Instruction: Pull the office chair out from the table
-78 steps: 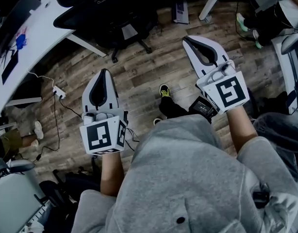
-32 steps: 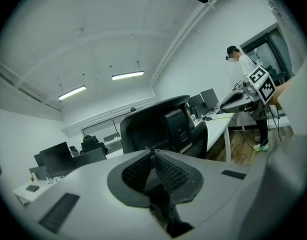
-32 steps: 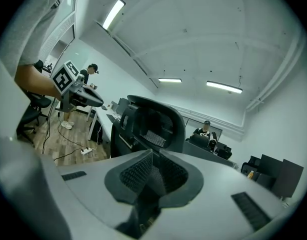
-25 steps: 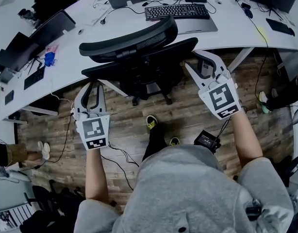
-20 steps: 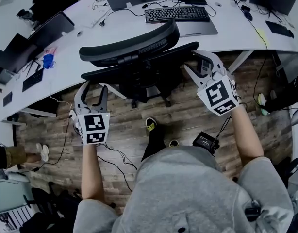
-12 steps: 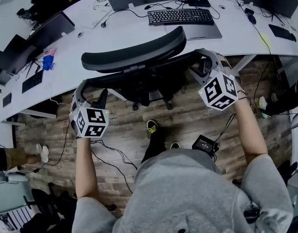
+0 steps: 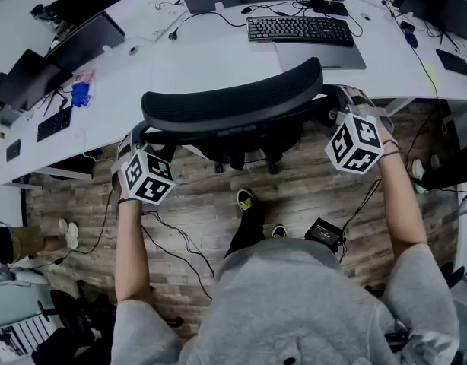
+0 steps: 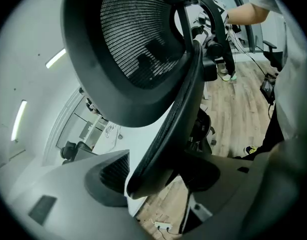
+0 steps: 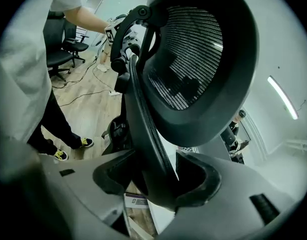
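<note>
- Office chair (image 7: 232, 103): standing on the wooden floor (image 7: 309, 192), with its seat tucked under the near edge of the table (image 7: 189, 61) and its backrest facing the person.
- Left gripper (image 8: 161, 181): its jaws have just been opening and are standing wide apart. They are straddling the backrest's left edge, which is running between them unclamped.
- Right gripper (image 9: 158, 181): its jaws have just been opening too and are gaping the same way around the right edge. Nothing is being squeezed.
- Step in hand, as judged: taking hold of the backrest at both edges.
- Doing it well: closing both pairs firmly and at matching height before pulling, then drawing straight back with even force, so the chair is rolling rather than swivelling.
- Hazards: the shoes (image 7: 245, 201) and the cables (image 7: 173, 238) are lying in the path of the wheels.
</note>
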{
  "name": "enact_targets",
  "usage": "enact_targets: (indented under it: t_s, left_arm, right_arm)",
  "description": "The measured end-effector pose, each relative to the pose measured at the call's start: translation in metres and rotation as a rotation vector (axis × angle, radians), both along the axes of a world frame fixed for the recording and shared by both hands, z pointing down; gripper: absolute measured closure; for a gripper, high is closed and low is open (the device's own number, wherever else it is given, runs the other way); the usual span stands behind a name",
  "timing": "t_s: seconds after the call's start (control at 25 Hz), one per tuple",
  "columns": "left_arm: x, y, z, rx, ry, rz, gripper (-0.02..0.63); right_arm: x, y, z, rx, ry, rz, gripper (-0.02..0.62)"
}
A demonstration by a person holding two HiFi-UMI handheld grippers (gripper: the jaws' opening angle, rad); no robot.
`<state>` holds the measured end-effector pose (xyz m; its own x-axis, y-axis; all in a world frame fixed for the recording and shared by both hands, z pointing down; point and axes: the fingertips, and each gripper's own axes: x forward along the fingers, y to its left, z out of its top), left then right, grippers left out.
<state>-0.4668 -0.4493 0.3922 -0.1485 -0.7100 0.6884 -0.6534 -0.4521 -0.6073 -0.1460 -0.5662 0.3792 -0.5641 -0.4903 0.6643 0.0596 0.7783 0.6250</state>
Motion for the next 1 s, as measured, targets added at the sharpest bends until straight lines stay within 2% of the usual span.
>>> enact_targets:
  t_s: [0.28, 0.36, 0.44, 0.48, 0.52, 0.56, 0.6, 1.0]
  left_arm:
    - [0.001, -0.015, 0.015, -0.076, -0.042, 0.08, 0.311]
    - [-0.003, -0.019, 0.02, -0.088, -0.102, 0.102, 0.313]
    - [-0.007, -0.024, 0.021, -0.064, -0.177, 0.126, 0.316]
    - [-0.006, -0.026, 0.019, -0.042, -0.191, 0.135, 0.369]
    - [-0.003, -0.027, 0.018, -0.023, -0.188, 0.142, 0.382]
    - [0.0, -0.027, 0.018, -0.014, -0.178, 0.15, 0.386]
    - [0.002, -0.027, 0.018, -0.012, -0.17, 0.156, 0.391]
    - [0.0, -0.025, 0.022, -0.021, -0.174, 0.148, 0.399]
  right_arm:
    - [-0.004, -0.007, 0.011, 0.008, 0.15, -0.036, 0.364]
    - [-0.008, -0.015, 0.022, 0.04, 0.203, -0.045, 0.365]
    - [-0.01, -0.024, 0.032, 0.099, 0.266, -0.052, 0.365]
    - [-0.009, -0.027, 0.036, 0.133, 0.287, -0.052, 0.367]
    - [-0.008, -0.029, 0.037, 0.164, 0.291, -0.048, 0.376]
    - [-0.008, -0.03, 0.037, 0.185, 0.284, -0.042, 0.424]
    - [-0.007, -0.03, 0.036, 0.196, 0.275, -0.037, 0.445]
    - [-0.009, -0.032, 0.036, 0.226, 0.237, -0.016, 0.445]
